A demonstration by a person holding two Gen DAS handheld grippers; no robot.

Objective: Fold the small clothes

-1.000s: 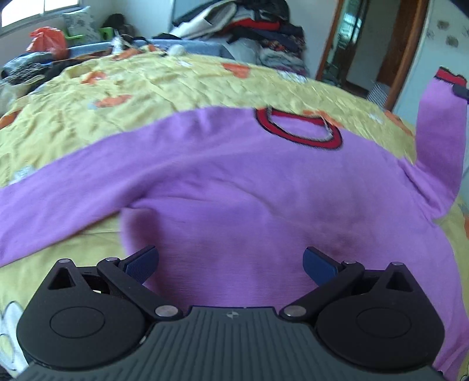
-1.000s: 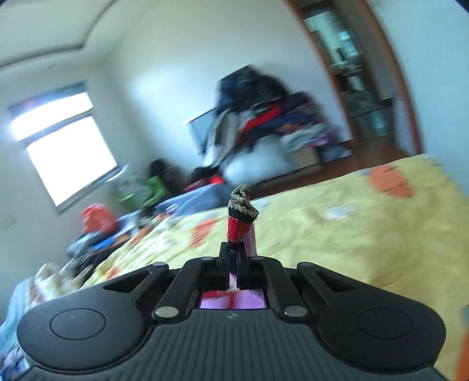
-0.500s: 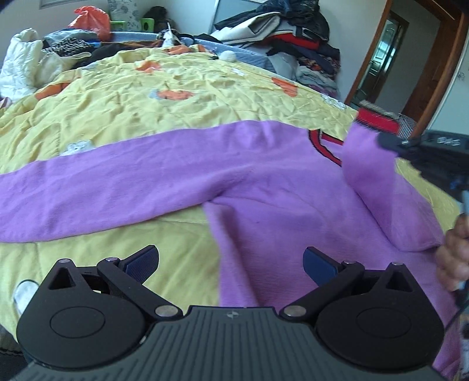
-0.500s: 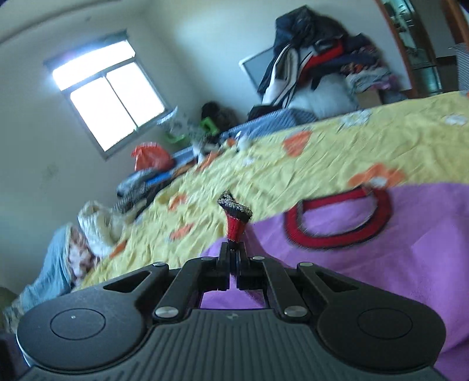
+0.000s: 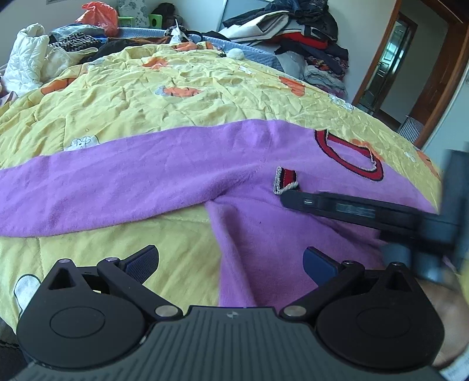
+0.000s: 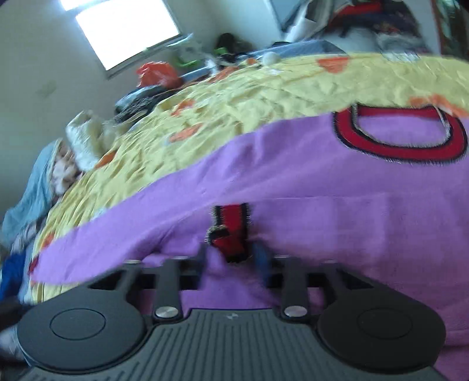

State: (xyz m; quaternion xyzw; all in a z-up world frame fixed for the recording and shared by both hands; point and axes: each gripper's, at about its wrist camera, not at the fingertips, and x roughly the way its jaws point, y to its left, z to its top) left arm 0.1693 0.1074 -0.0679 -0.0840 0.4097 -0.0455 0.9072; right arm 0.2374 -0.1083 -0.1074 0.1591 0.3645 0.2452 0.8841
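Note:
A purple sweater (image 5: pixel 263 222) with a red collar (image 5: pixel 348 158) lies flat on the yellow bedspread (image 5: pixel 146 102). Its left sleeve (image 5: pixel 117 181) stretches out to the left. Its right sleeve is folded across the chest, and the red cuff (image 5: pixel 285 180) rests on the body. My right gripper (image 6: pixel 233 253) has its jaws partly apart around that cuff (image 6: pixel 231 231), low over the sweater; it also shows in the left wrist view (image 5: pixel 290 196). My left gripper (image 5: pixel 231 260) is open and empty above the sweater's lower left edge.
Piles of clothes (image 5: pixel 302 38) sit beyond the bed's far side. A red bag (image 5: pixel 96 17) and white bedding (image 5: pixel 26 61) lie at the far left. A doorway (image 5: pixel 392 67) is at the right.
My right gripper carried the cuff down across the sweater onto its chest, and its jaws have come apart. My left gripper shifted slightly and stayed open.

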